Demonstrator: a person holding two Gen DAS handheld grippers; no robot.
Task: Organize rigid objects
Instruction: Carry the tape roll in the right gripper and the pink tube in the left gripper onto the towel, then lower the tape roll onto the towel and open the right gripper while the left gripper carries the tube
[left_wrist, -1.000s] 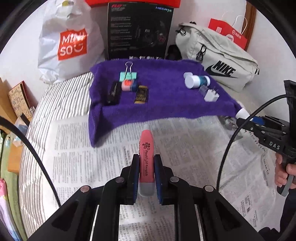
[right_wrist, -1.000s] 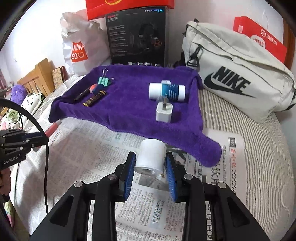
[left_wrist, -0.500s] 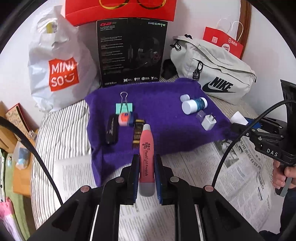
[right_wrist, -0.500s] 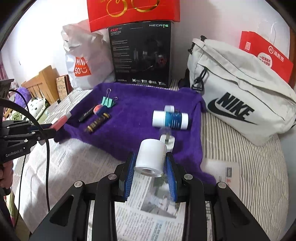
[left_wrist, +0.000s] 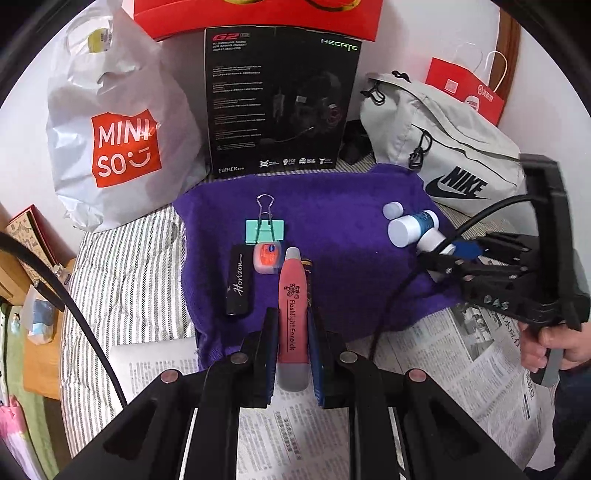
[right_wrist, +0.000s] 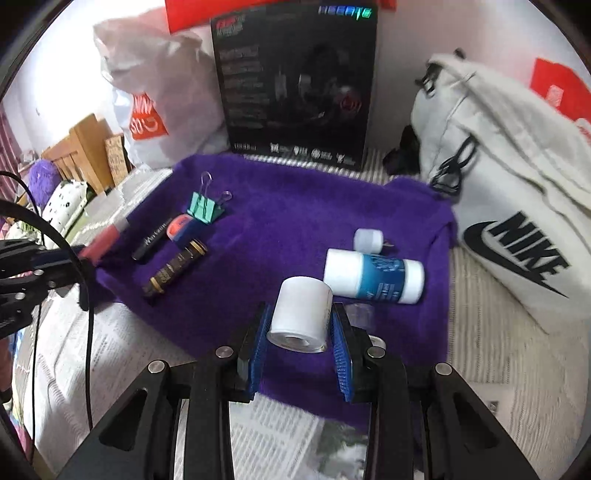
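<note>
A purple towel (left_wrist: 332, 229) lies on the bed. Above its near edge, the left gripper (left_wrist: 292, 354) clamps a pink flashlight (left_wrist: 291, 314), and the right gripper (right_wrist: 300, 332) clamps a white roll (right_wrist: 301, 317) beside 1 bottle (right_wrist: 373, 277).

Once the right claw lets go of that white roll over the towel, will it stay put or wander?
Probably settles. The white roll is a cylinder held on its side, so it could roll a little, but the purple towel looks plush and should damp that. It seems light and hollow-cored, so a nudge may shift it toward the blue-label bottle close behind.
</note>
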